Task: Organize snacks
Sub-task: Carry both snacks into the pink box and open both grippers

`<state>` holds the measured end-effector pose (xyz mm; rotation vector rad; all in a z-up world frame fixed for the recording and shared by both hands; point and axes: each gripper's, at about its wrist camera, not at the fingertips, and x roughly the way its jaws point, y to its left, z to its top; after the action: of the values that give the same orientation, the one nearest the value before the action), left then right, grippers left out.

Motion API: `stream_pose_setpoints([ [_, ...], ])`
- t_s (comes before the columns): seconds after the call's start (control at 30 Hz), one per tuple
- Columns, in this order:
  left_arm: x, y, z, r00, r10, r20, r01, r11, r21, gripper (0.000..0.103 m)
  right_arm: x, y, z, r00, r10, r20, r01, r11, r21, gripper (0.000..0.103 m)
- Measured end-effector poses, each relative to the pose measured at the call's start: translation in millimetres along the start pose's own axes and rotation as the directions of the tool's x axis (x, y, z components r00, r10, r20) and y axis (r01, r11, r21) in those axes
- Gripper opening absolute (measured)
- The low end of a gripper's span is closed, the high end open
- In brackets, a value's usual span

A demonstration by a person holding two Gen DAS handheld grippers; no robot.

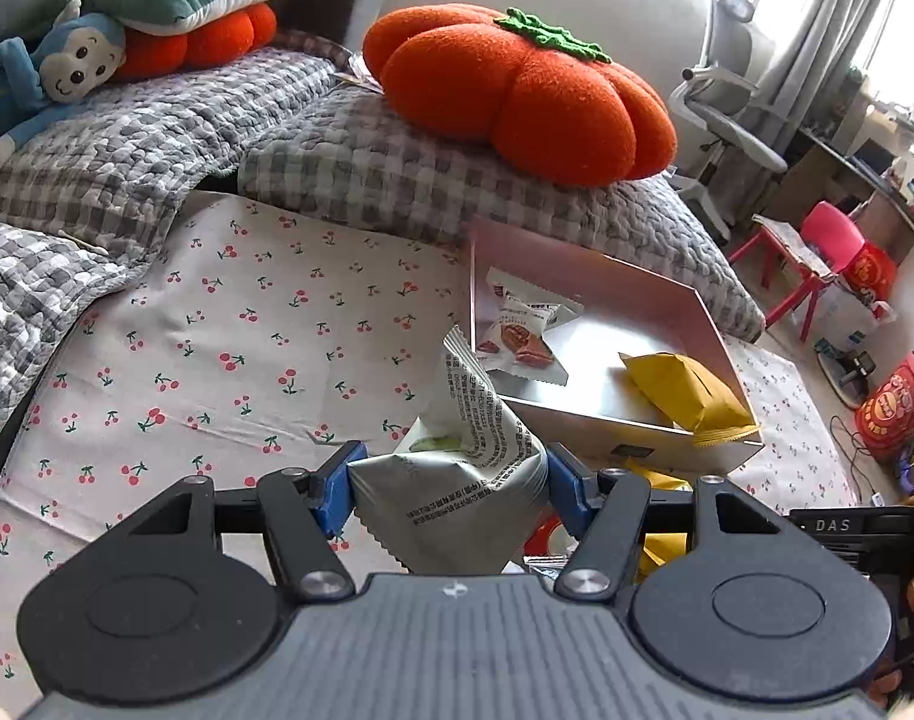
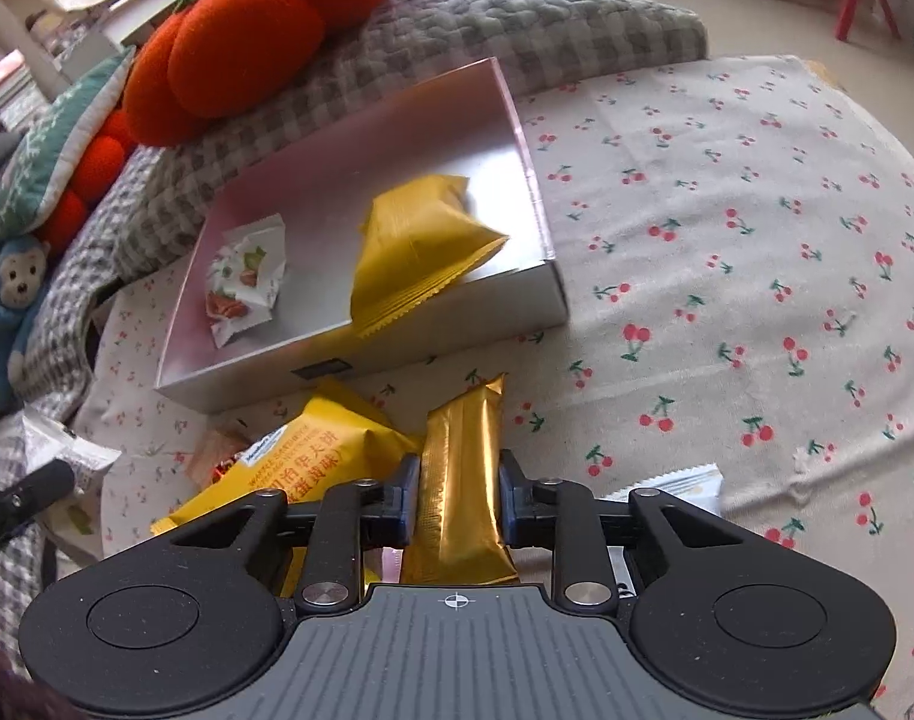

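Cherry-print cloth (image 2: 727, 252): right gripper (image 2: 460, 495) clamps gold bar (image 2: 463, 480), pointing toward box (image 2: 535, 180); left gripper (image 1: 448, 489) clamps upright silver packet (image 1: 469, 468).

Pumpkin cushion (image 1: 517, 96), monkey plush (image 1: 43, 78)

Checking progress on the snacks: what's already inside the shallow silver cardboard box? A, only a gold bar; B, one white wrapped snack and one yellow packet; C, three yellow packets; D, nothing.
B: the shallow silver cardboard box holds a white wrapped snack and a yellow packet; nothing else shows inside.
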<state>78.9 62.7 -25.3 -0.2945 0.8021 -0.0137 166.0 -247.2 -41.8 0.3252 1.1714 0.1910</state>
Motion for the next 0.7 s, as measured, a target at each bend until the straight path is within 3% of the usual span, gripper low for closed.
stream_pose_setpoints([
  [0.13, -1, -1, 3, 1.0, -0.021, 0.004, 0.021, 1.0, -0.021, 0.06, -11, -12, 4, 1.0, 0.021, 0.023, -0.022, 0.998, 0.059, 0.025],
  [0.37, 11, -20, 26, 0.997, -0.082, 0.005, 0.083, 0.995, -0.053, 0.06, -46, -1, 12, 0.981, 0.082, 0.174, -0.087, 0.996, 0.016, 0.025],
  [0.7, 67, -52, 52, 0.997, -0.074, -0.027, 0.072, 0.995, -0.071, 0.06, -7, 31, 46, 0.976, 0.158, 0.152, -0.159, 0.987, -0.003, 0.025],
])
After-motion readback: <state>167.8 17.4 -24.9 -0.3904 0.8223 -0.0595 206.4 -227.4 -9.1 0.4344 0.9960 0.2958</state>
